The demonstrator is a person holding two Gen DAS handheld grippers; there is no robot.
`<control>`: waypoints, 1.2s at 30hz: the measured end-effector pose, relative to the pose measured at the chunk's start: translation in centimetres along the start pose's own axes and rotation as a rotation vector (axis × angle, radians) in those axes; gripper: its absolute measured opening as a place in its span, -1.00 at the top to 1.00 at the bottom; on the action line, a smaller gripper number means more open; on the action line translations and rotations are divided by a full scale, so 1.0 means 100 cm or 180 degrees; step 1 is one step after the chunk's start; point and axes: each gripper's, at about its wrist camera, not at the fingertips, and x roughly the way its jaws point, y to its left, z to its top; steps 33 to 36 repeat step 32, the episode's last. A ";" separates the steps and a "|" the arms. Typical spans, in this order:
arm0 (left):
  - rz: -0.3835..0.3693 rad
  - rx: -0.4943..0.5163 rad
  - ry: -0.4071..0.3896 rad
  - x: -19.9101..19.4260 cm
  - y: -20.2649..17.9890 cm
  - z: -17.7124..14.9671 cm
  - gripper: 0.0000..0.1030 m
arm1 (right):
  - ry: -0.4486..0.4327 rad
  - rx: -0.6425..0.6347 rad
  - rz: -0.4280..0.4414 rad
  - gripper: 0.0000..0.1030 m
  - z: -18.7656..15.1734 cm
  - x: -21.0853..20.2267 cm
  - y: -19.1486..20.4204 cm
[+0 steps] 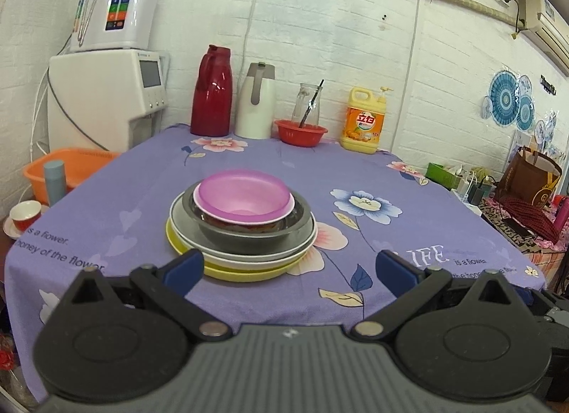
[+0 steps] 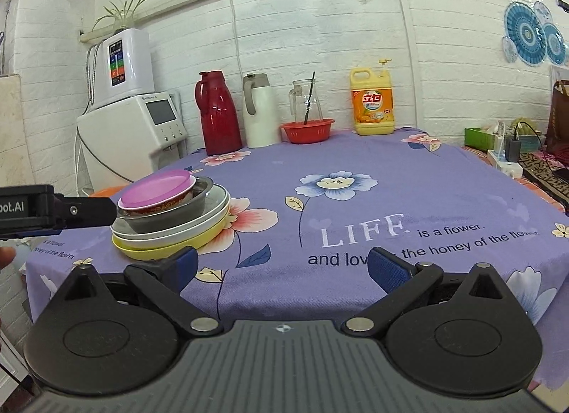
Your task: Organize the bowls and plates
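Observation:
A stack of dishes stands on the purple flowered tablecloth (image 1: 249, 164). From the top: a pink bowl (image 1: 245, 196), a patterned bowl under it, a steel bowl (image 1: 249, 235), a white plate (image 1: 249, 256) and a yellow plate (image 1: 245, 272). My left gripper (image 1: 290, 267) is open and empty, just in front of the stack. The stack also shows in the right wrist view (image 2: 170, 214), at the left. My right gripper (image 2: 282, 265) is open and empty, to the right of the stack over the table's front edge.
At the back stand a red thermos (image 1: 211, 93), a white thermos (image 1: 256, 102), a red basket (image 1: 300, 132) with a glass jug, and a yellow detergent bottle (image 1: 364, 121). A water dispenser (image 1: 106, 93) and orange basin (image 1: 67, 171) are left of the table. Clutter lies at the right.

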 end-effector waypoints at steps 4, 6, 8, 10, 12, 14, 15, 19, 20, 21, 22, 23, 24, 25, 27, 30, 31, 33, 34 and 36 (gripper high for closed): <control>0.0050 0.0087 0.0035 0.001 -0.005 0.000 -0.99 | 0.0007 0.0046 0.0020 -1.00 0.000 -0.001 -0.003; 0.0031 0.0095 0.0082 0.002 -0.004 -0.001 -0.99 | 0.0011 0.0021 0.0034 -1.00 -0.001 -0.001 0.000; 0.0034 0.0103 0.0088 0.002 -0.004 -0.002 -0.99 | 0.0024 0.0005 0.0067 -1.00 -0.001 -0.001 0.002; 0.0058 0.0110 0.0091 0.002 -0.005 -0.002 -0.99 | 0.0025 -0.0005 0.0101 -1.00 0.000 -0.001 0.005; 0.0081 0.0085 0.0067 0.003 -0.004 -0.002 -0.99 | -0.0026 -0.0055 0.0108 -1.00 0.007 -0.002 0.009; 0.0074 0.0051 0.0082 0.002 -0.002 0.000 -0.99 | -0.0112 -0.0216 0.0031 -1.00 0.011 -0.003 0.016; 0.0052 0.0064 0.0095 0.002 -0.001 0.000 -0.99 | -0.0140 -0.0269 -0.0010 -1.00 0.012 -0.004 0.017; 0.0084 0.0126 0.0069 0.000 -0.004 0.000 -0.99 | -0.0050 -0.0222 -0.0038 -1.00 0.008 0.000 0.010; 0.0078 0.0147 0.0068 -0.001 -0.005 0.000 -0.99 | -0.0033 -0.0176 -0.0037 -1.00 0.008 0.001 0.007; 0.0073 0.0167 0.0068 -0.001 -0.005 -0.001 -0.99 | -0.0019 -0.0126 -0.0038 -1.00 0.007 0.002 0.004; 0.0068 0.0188 0.0069 -0.001 -0.006 0.000 -0.99 | -0.0014 -0.0088 -0.0043 -1.00 0.007 0.002 0.001; 0.0062 0.0223 0.0061 -0.001 -0.008 -0.001 -0.99 | -0.0019 -0.0059 -0.0054 -1.00 0.006 0.001 -0.001; 0.0062 0.0249 0.0051 -0.001 -0.008 -0.001 -0.99 | -0.0028 -0.0038 -0.0064 -1.00 0.006 0.000 -0.002; 0.0062 0.0274 0.0034 -0.002 -0.009 -0.002 -0.99 | -0.0031 -0.0023 -0.0071 -1.00 0.005 -0.001 -0.002; 0.0039 0.0309 0.0016 -0.002 -0.010 -0.002 -0.99 | -0.0024 -0.0013 -0.0057 -1.00 0.005 -0.001 -0.003; -0.0013 0.0315 0.0013 -0.003 -0.012 -0.001 -0.99 | 0.0000 -0.0014 -0.0010 -1.00 0.003 0.000 0.000; -0.0030 0.0329 0.0008 -0.004 -0.012 -0.002 -0.99 | 0.0011 -0.0018 0.0004 -1.00 0.003 0.001 0.001; -0.0028 0.0340 0.0008 -0.004 -0.014 -0.002 -0.99 | 0.0014 -0.0022 0.0014 -1.00 0.002 0.001 0.001; -0.0028 0.0340 0.0008 -0.004 -0.014 -0.002 -0.99 | 0.0014 -0.0022 0.0014 -1.00 0.002 0.001 0.001; -0.0028 0.0340 0.0008 -0.004 -0.014 -0.002 -0.99 | 0.0014 -0.0022 0.0014 -1.00 0.002 0.001 0.001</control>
